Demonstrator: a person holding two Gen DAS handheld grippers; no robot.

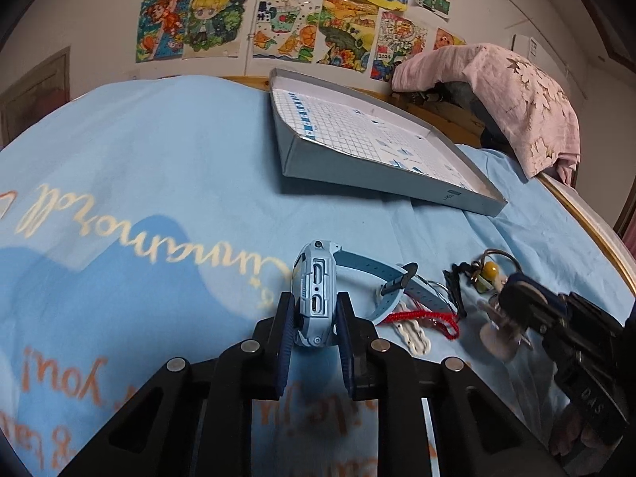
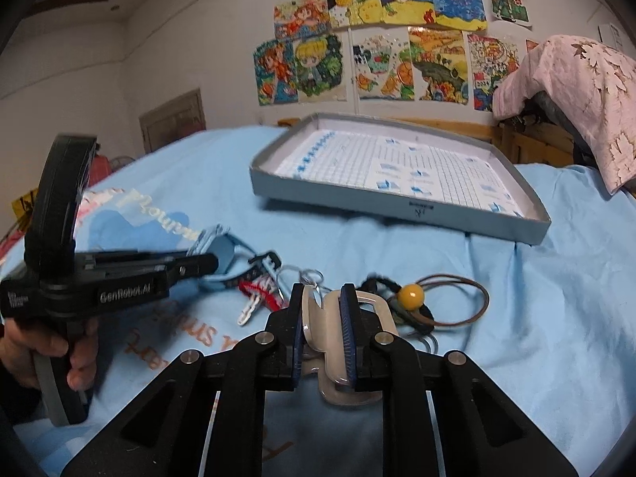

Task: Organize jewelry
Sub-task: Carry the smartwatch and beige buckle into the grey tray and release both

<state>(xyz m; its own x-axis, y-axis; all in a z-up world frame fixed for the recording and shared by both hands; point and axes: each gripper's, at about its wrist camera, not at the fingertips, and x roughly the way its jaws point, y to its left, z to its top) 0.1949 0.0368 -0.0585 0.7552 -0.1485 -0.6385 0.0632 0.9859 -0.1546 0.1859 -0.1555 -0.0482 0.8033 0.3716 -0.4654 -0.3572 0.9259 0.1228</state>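
My left gripper (image 1: 315, 312) is shut on the body of a light blue watch (image 1: 316, 294), its strap (image 1: 377, 278) trailing right over the blue sheet. My right gripper (image 2: 322, 310) is shut on a pale beige clasp-shaped hair clip (image 2: 330, 338); it also shows in the left wrist view (image 1: 516, 298). Between them lie a red cord (image 1: 425, 316), a white chain piece (image 1: 413, 336), a yellow bead (image 2: 410, 296) on a brown cord loop (image 2: 469, 302), and a key ring (image 2: 312, 276). The left gripper shows in the right wrist view (image 2: 202, 264).
A shallow grey box lid (image 2: 397, 202) with a grid-printed inside lies on the bed beyond the jewelry; it also shows in the left wrist view (image 1: 357, 167). A pink floral cloth (image 2: 576, 91) covers things at the far right. A wooden bed edge (image 1: 588, 222) runs right.
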